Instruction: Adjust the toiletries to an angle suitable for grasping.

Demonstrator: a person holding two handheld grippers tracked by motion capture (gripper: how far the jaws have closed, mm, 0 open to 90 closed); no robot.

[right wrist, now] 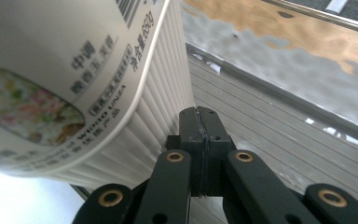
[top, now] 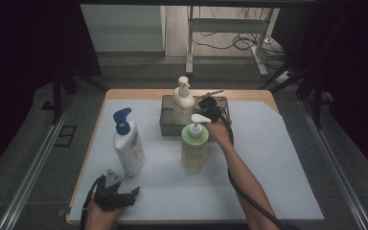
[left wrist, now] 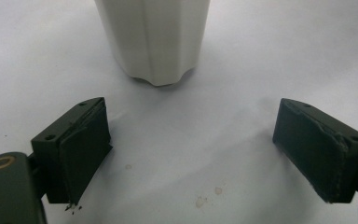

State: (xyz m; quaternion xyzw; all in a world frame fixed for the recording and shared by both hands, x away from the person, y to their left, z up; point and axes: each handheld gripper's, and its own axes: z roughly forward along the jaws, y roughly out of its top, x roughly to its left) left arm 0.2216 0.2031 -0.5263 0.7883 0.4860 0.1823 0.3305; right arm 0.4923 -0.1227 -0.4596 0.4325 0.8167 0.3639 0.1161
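Between the pressed-together, empty jaws of the right gripper (right wrist: 199, 122) and the cream pump bottle (right wrist: 74, 79) there is barely a gap, the tips just beside its ribbed wall over the metal tray (right wrist: 270, 135) where it stands. Near the table's front edge, the left gripper (left wrist: 191, 154) rests with jaws spread wide, holding nothing, before the white bottle with the blue pump (left wrist: 153, 39); a green bottle (top: 194, 146) stands in front of the tray.

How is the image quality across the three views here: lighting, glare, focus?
High view: dim, dark surround, table evenly lit, slightly soft. Left gripper view: bright and washed out, the white bottle casts a soft shadow, fingers sharp. Right gripper view: the cream bottle looms close and a bit blurred, glare on the metal tray.
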